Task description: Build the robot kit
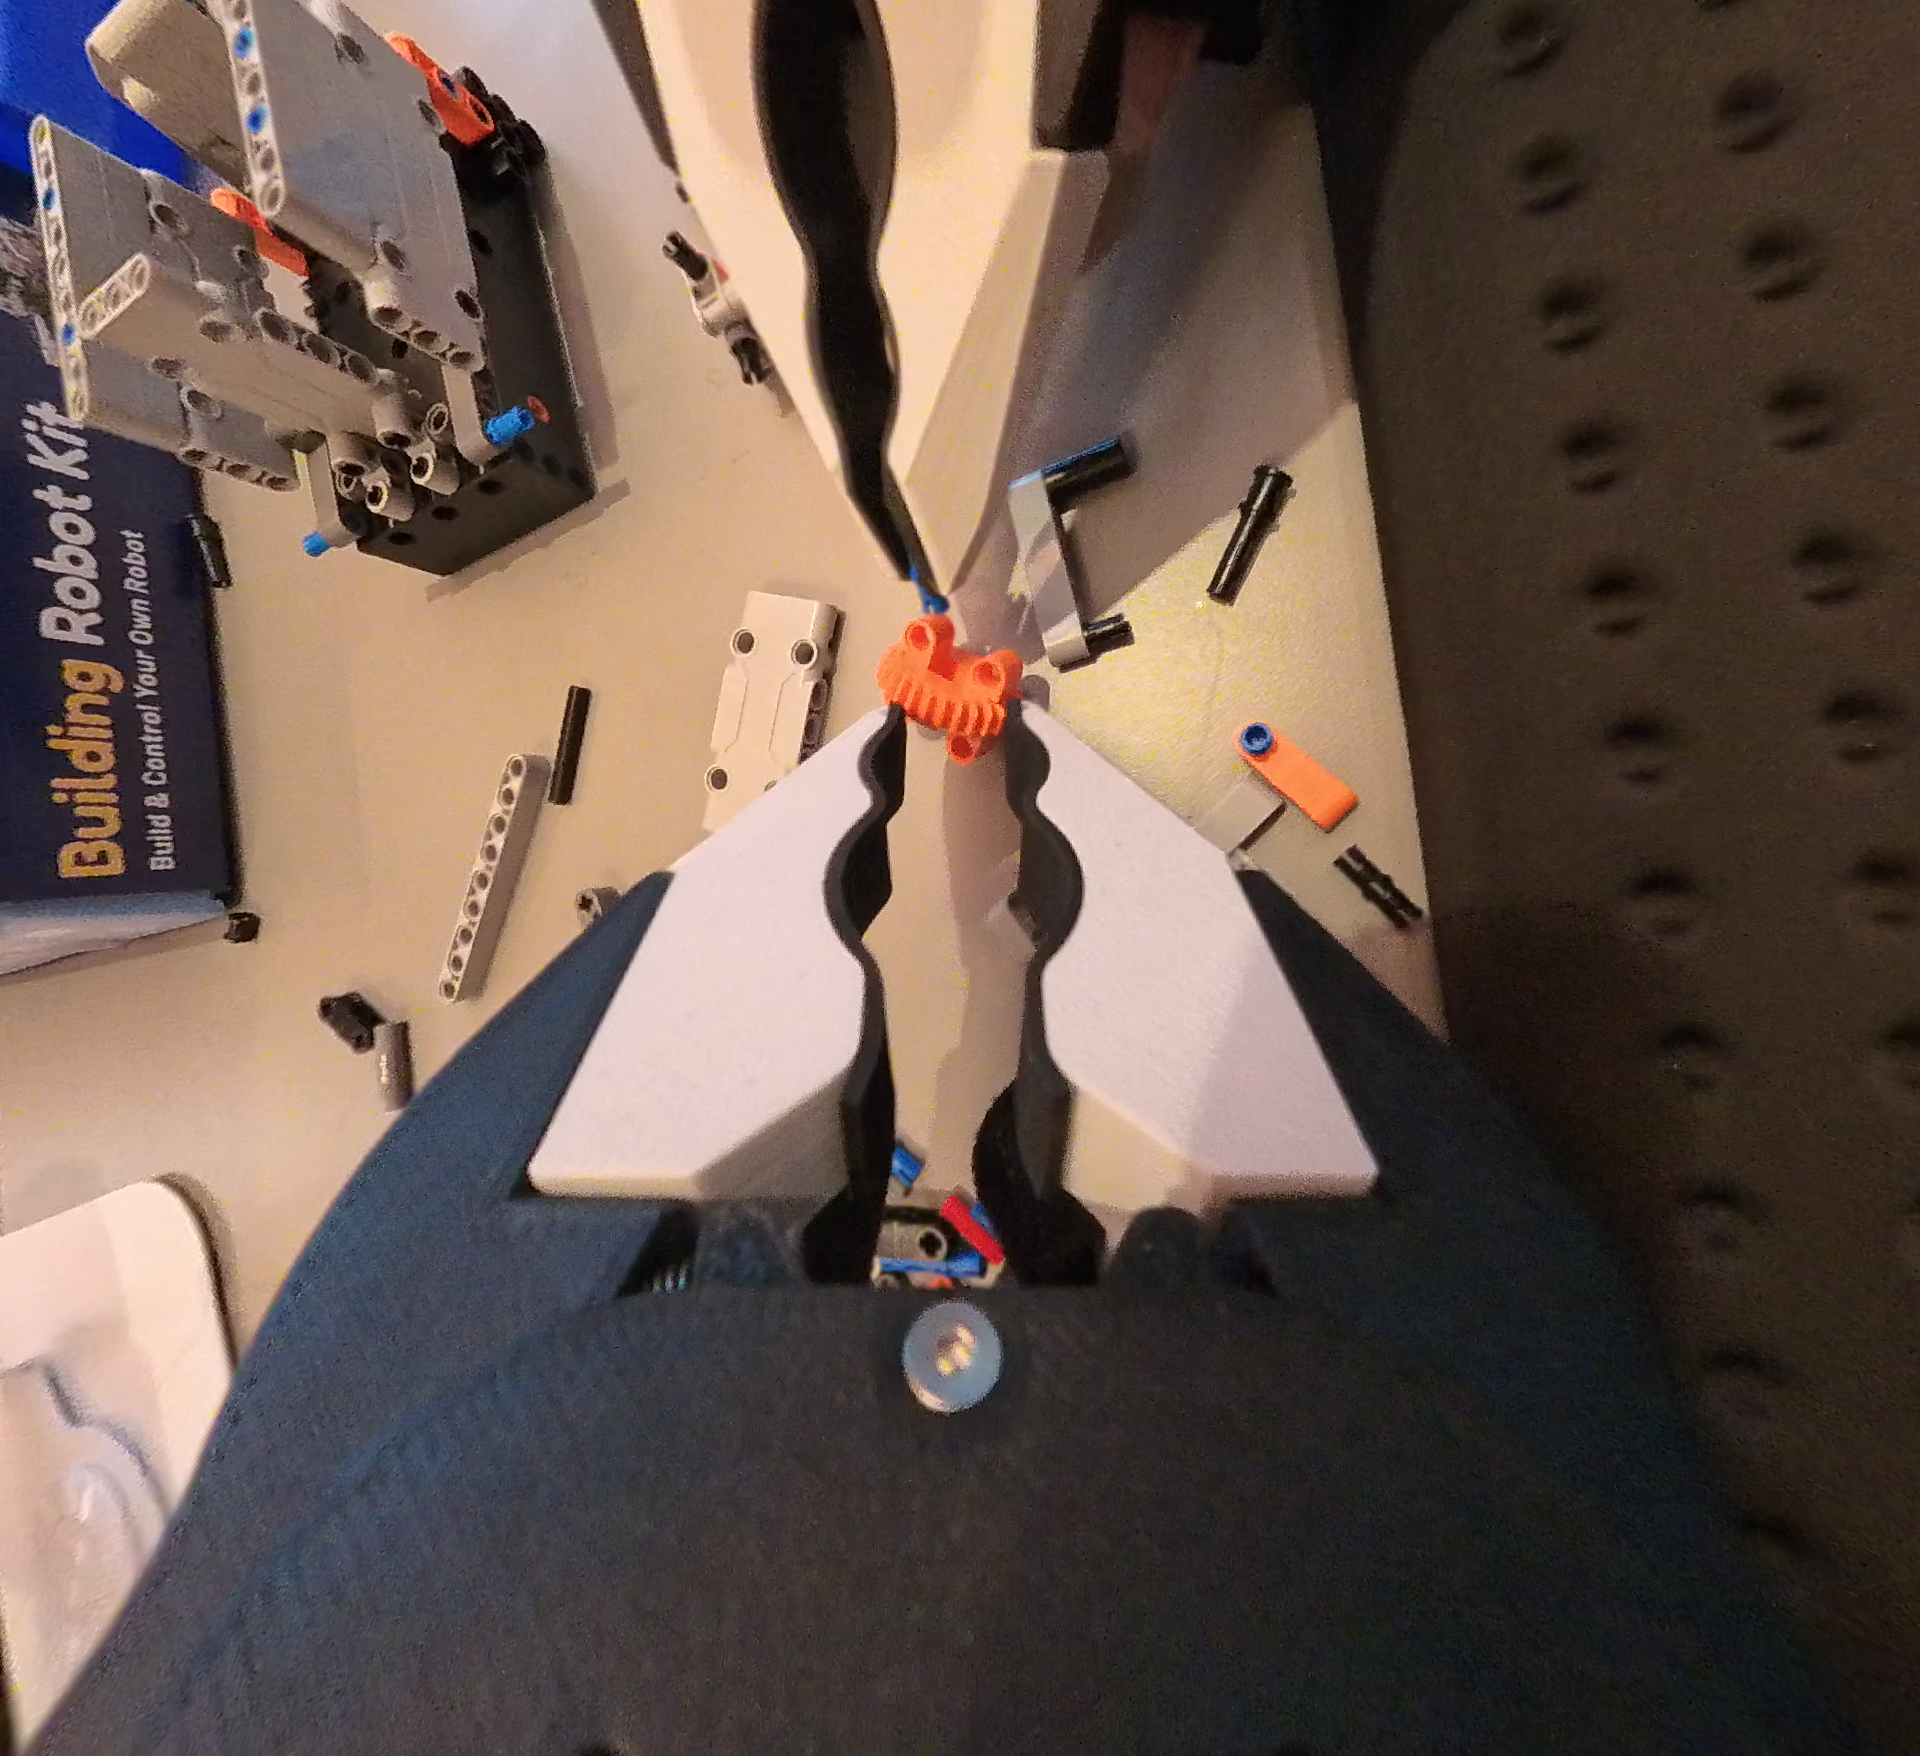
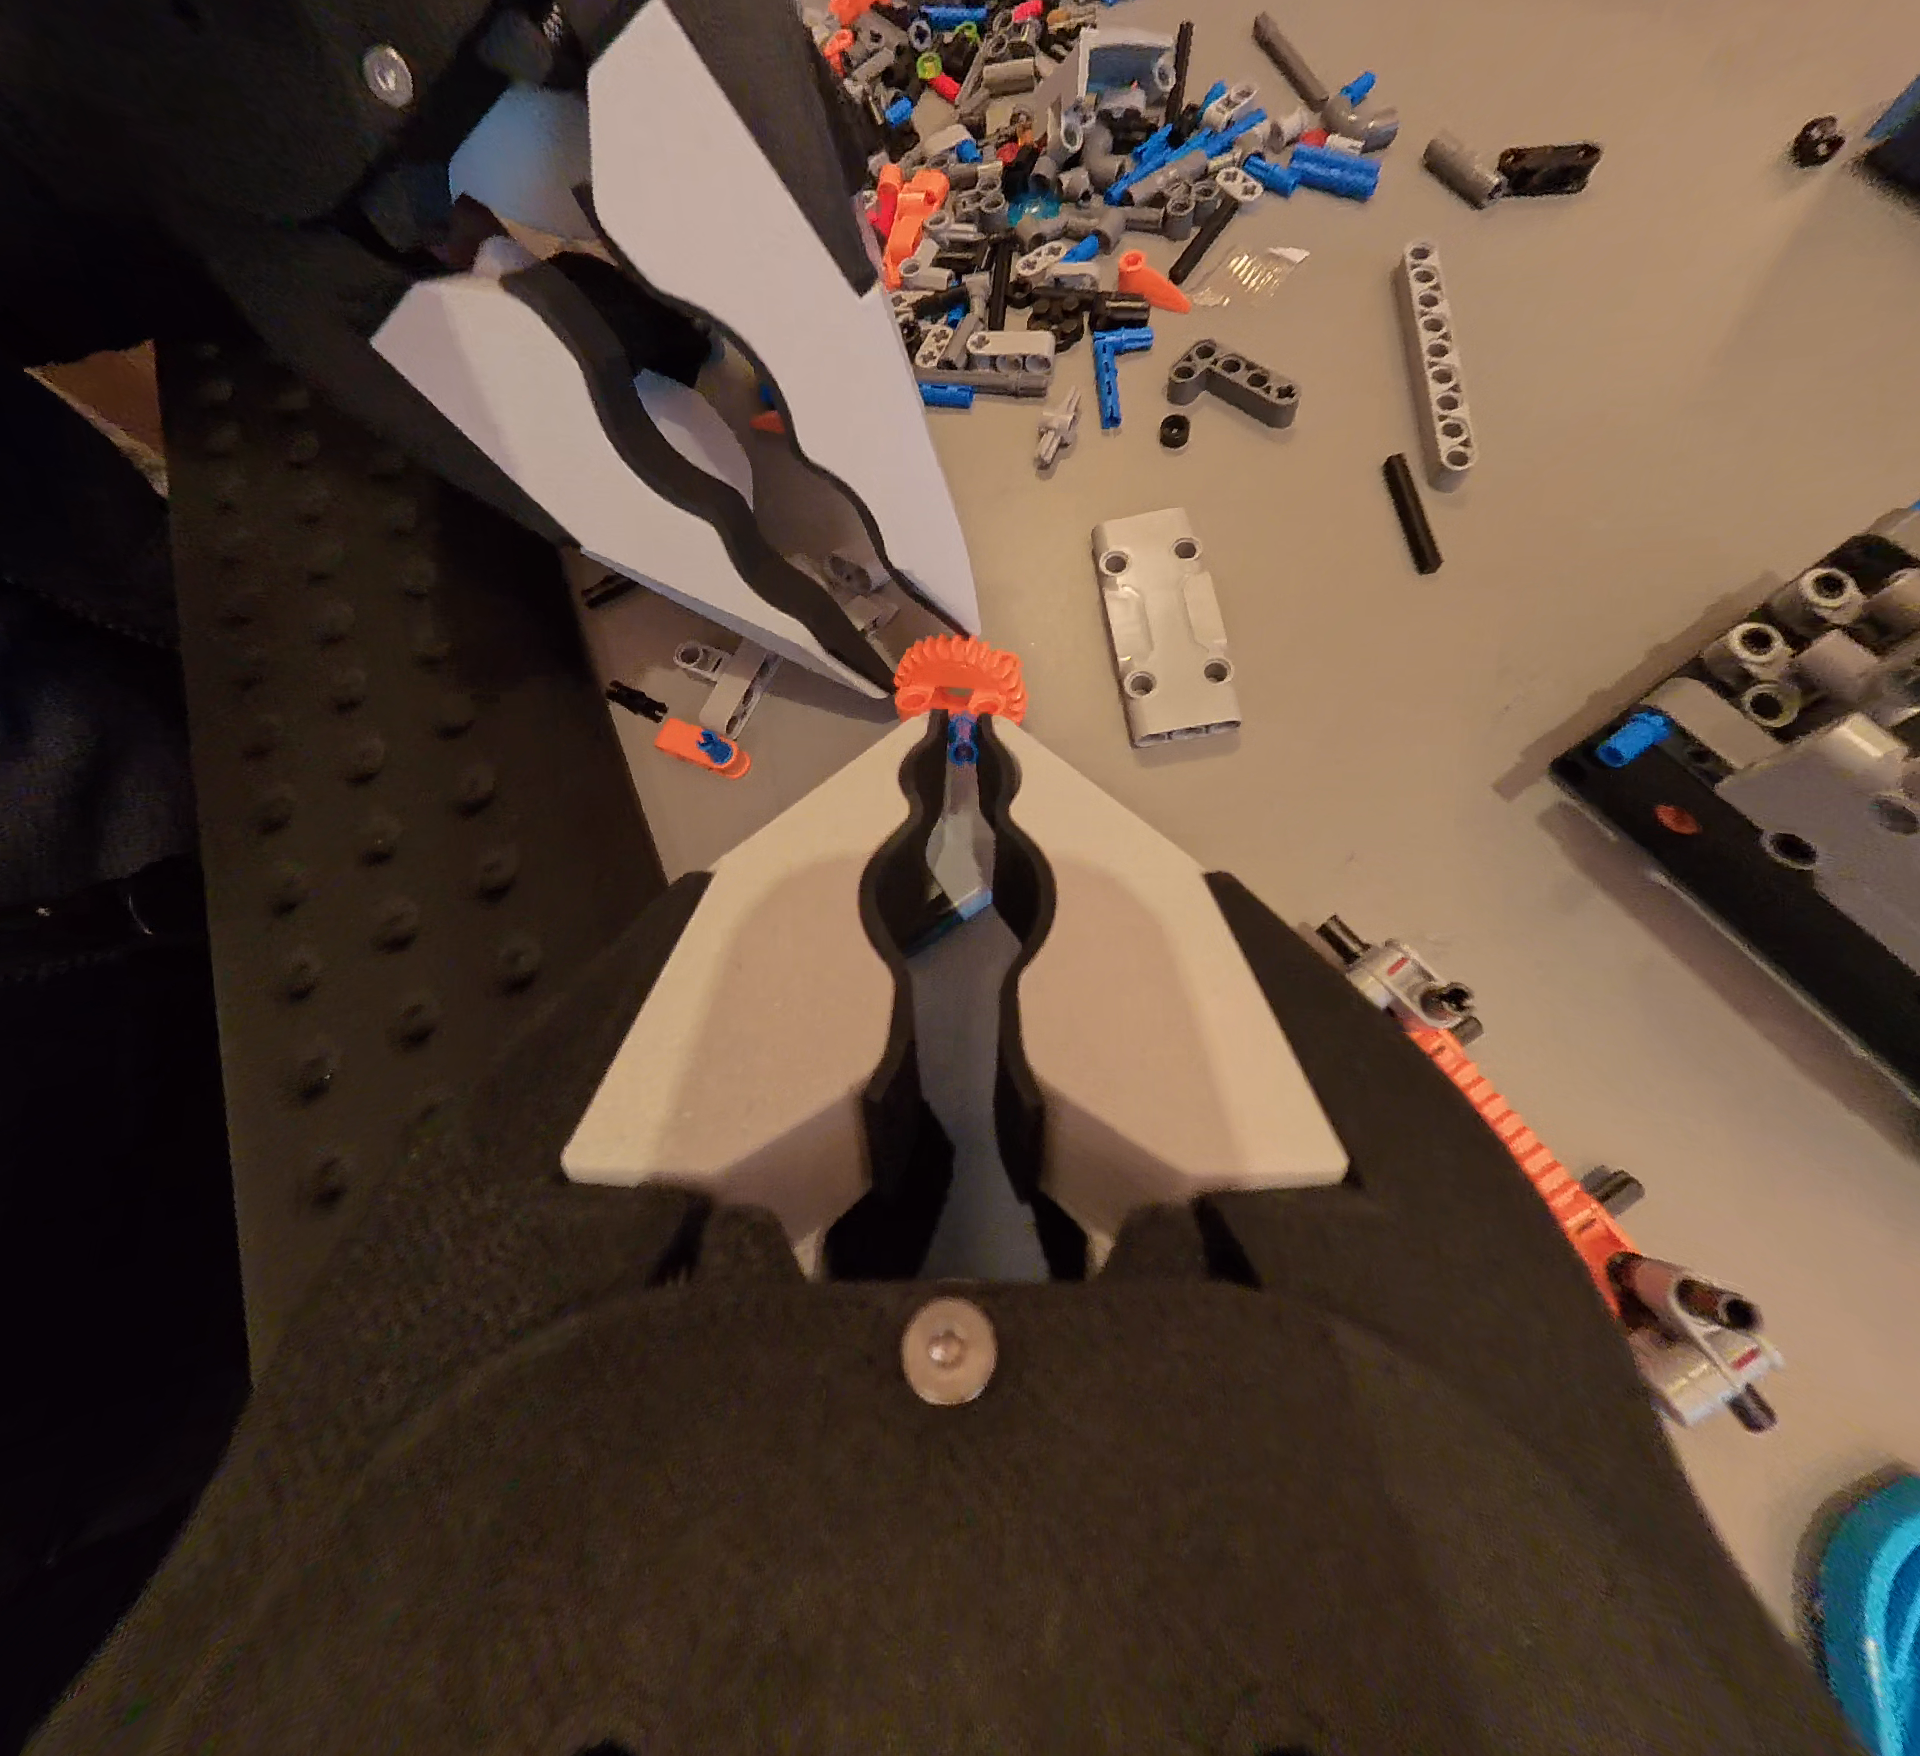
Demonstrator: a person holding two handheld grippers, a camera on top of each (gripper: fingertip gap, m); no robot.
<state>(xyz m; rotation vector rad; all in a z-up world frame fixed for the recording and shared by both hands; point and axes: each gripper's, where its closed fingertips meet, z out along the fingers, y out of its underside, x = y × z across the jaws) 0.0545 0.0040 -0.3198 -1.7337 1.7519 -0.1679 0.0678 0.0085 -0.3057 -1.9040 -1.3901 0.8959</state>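
Two grippers meet tip to tip: left gripper (image 1: 951, 719) pinches one orange gear (image 1: 948, 686), right gripper (image 2: 961, 738) pinches one blue pin (image 2: 962, 742).

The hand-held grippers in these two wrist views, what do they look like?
Both look alike. The left hand-held gripper and the right hand-held gripper each have a dark, rough-textured body with one silver screw at its centre, and two pale grey wedge-shaped fingers lined with wavy black pads. No cables or sleeves show.
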